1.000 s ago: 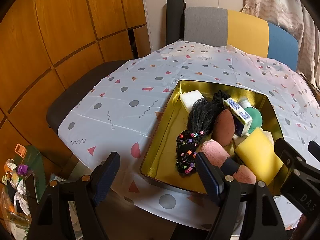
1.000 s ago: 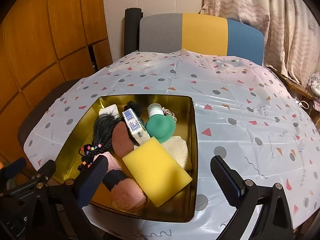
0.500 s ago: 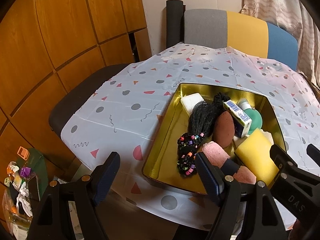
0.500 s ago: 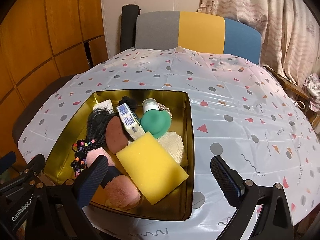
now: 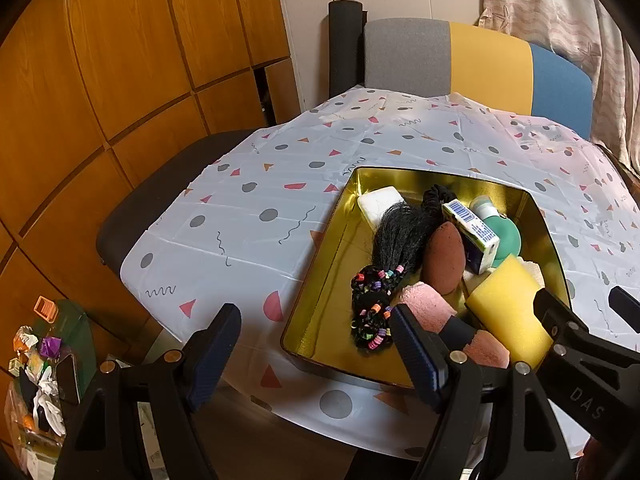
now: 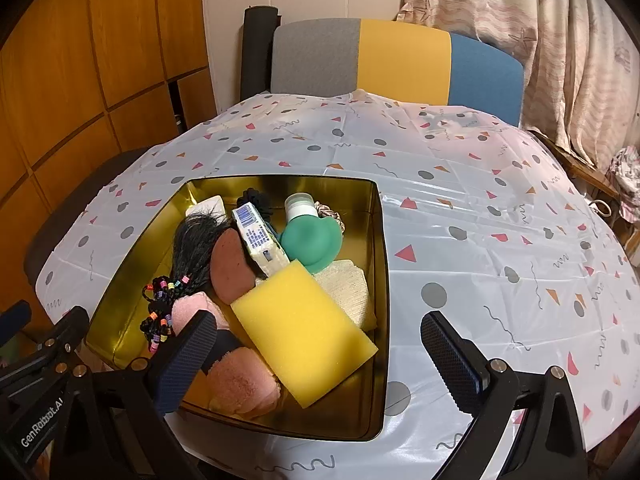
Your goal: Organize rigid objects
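A gold tin tray sits on the patterned tablecloth. It holds a yellow sponge, a small white-and-blue carton, a green bottle with a white cap, a brown egg-shaped sponge, a white bar, a black hair piece with coloured beads and pink puffs. My left gripper is open and empty, above the tray's near left corner. My right gripper is open and empty, over the tray's near edge.
A grey, yellow and blue chair back stands behind the table. Wooden panelling is on the left, curtains on the right. A dark chair seat sits by the table's left edge. A bag of clutter lies on the floor.
Both grippers have drawn back and risen slightly; the tray sits a bit farther and lower in both views. Nothing was grasped.
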`<state>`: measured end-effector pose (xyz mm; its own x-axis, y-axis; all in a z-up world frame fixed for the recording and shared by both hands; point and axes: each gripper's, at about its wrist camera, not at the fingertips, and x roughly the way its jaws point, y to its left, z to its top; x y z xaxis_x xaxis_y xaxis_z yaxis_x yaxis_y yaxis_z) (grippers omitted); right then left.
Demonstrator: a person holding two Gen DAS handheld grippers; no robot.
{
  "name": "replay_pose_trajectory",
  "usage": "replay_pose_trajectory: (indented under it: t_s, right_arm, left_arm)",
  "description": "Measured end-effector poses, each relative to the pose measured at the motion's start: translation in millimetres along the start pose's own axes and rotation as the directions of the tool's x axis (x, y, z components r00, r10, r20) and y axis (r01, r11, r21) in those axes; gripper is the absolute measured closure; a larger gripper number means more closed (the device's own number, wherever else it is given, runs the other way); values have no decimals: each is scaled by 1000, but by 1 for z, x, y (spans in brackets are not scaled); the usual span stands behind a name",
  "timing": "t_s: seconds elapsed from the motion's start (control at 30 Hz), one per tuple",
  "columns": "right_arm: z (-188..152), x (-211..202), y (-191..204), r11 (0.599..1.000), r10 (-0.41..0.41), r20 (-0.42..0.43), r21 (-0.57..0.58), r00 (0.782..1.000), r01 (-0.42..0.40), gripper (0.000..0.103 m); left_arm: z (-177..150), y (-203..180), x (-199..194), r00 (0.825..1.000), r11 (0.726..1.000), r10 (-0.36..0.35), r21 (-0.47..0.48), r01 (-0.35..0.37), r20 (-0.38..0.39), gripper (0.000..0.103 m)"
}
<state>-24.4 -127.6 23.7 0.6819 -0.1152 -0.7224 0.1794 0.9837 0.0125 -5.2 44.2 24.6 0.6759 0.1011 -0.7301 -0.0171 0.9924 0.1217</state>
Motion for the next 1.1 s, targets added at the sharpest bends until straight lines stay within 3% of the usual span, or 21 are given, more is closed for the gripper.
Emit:
replay_pose_trajectory:
  t_s: [1.1]
  right_arm:
    - [-1, 4, 1, 1000, 1, -20, 3, 1000, -1, 0]
  left_arm:
    - [-1, 0, 0, 1000, 1000, -3, 5, 3, -1, 25]
